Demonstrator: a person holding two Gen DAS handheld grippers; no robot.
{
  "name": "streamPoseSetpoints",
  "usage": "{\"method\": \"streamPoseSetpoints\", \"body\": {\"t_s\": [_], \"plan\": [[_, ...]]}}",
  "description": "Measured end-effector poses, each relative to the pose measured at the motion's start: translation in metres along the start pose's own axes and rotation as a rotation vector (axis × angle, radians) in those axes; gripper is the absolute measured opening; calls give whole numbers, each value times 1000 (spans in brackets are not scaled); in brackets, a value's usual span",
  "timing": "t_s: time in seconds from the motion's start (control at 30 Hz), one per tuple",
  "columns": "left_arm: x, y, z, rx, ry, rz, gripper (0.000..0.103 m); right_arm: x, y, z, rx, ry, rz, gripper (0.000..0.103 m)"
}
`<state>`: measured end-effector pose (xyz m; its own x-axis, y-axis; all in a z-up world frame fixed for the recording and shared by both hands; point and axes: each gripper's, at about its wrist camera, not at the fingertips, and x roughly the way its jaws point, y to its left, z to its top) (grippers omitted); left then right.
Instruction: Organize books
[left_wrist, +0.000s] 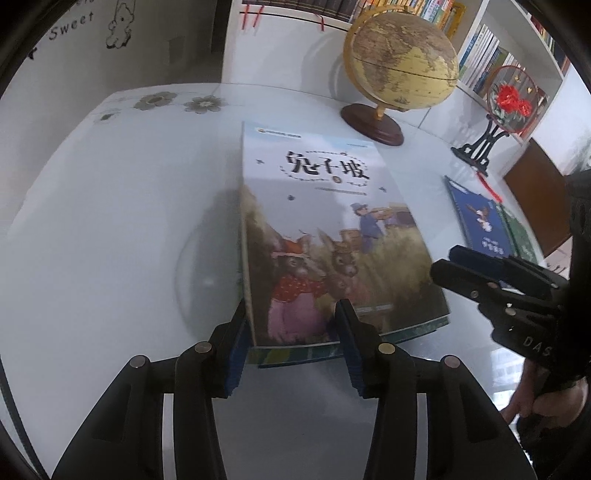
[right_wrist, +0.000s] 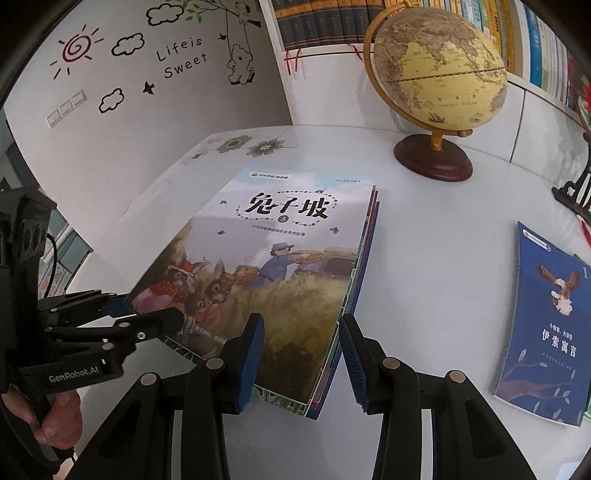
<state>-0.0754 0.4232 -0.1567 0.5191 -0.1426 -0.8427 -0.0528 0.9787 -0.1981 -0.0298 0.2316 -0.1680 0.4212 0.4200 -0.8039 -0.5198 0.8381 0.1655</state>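
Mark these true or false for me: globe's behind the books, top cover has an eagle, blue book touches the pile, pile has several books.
1. The globe stands upright on the table beyond the book stack. True.
2. The top book shows an eagle. False: its cover shows rabbits in a field; the eagle is on the blue book.
3. The blue book touches the stack. False: it lies apart to the right, with bare table between.
4. The stack holds more than one book. True: other books' edges show under the top cover.
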Motion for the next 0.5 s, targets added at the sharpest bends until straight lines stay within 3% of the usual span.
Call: {"method": "streamPoseSetpoints", "body": {"t_s": [0.1, 0.5], "plan": [[3, 4, -4, 10, 18, 40, 42, 1, 2, -2, -2, 7, -2, 42], [-12, 2, -10, 1, 17, 55, 42, -8, 0, -10, 11, 0, -1, 42]]}}
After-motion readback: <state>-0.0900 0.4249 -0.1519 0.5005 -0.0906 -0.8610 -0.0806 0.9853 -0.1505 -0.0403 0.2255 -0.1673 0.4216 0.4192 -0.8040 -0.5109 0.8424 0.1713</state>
